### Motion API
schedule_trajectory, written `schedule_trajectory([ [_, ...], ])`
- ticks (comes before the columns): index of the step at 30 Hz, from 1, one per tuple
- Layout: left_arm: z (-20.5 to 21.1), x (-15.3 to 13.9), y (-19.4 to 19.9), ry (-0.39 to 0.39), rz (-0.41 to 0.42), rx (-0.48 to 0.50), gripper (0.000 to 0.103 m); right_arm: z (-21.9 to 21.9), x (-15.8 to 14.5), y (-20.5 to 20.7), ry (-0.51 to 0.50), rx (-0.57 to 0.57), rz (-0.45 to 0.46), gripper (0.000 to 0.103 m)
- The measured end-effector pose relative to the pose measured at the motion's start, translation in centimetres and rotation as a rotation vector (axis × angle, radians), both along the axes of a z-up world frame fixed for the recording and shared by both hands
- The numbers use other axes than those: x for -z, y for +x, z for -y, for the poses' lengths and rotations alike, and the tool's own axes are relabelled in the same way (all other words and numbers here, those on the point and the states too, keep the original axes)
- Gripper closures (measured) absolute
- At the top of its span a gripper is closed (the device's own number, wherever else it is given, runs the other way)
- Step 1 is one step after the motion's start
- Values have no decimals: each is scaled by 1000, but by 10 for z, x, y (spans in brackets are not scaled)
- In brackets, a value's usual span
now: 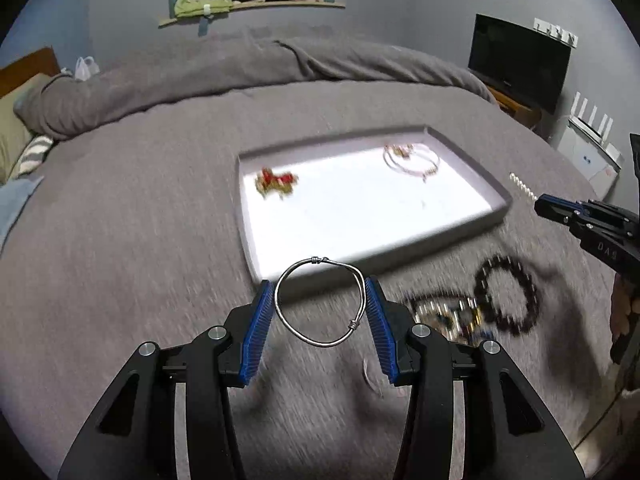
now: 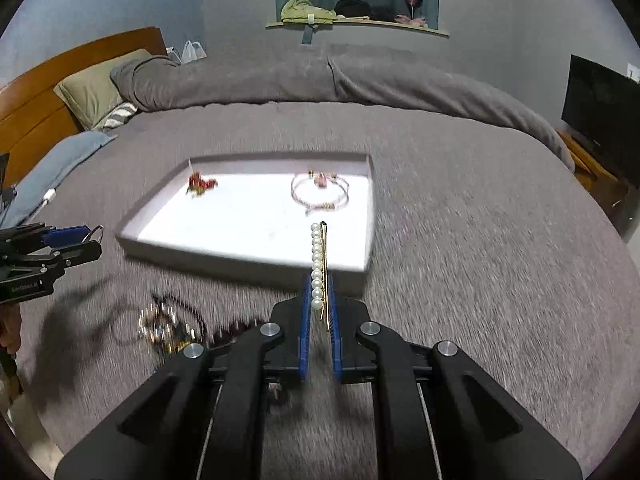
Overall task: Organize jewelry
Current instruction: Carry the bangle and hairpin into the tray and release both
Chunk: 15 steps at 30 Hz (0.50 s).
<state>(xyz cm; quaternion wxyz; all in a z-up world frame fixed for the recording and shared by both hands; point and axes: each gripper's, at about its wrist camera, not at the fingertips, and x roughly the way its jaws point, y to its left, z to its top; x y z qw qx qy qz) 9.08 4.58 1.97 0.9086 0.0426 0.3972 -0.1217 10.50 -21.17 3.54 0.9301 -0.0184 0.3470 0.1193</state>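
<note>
A white tray (image 1: 466,220) (image 2: 244,258) lies on the grey bed. In it are a red and gold piece (image 1: 276,184) (image 2: 202,185) at the left and a pink bracelet (image 1: 412,160) (image 2: 320,194) at the right. My left gripper (image 1: 320,292) is shut on a silver wire bangle (image 1: 280,312), held above the bed just before the tray's near edge. My right gripper (image 2: 320,292) is shut on a pearl hair pin (image 2: 317,264) that points over the tray's near right corner. A dark bead bracelet (image 1: 506,296) and a beaded gold piece (image 1: 448,316) (image 2: 164,328) lie on the bed.
A rolled grey duvet (image 1: 240,72) (image 2: 320,80) runs along the far side of the bed. Pillows (image 2: 92,88) and a wooden headboard (image 2: 36,96) are at the left. A dark screen (image 1: 520,60) (image 2: 600,108) stands at the right.
</note>
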Motion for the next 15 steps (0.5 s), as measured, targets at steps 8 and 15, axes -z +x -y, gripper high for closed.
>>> schedule_trajectory([
  [8, 0, -18, 49, 38, 54, -37, 55, -12, -4, 44, 6, 43, 7, 95],
  [15, -2, 11, 90, 40, -12, -76, 55, -15, 11, 66, -3, 68, -26, 95],
])
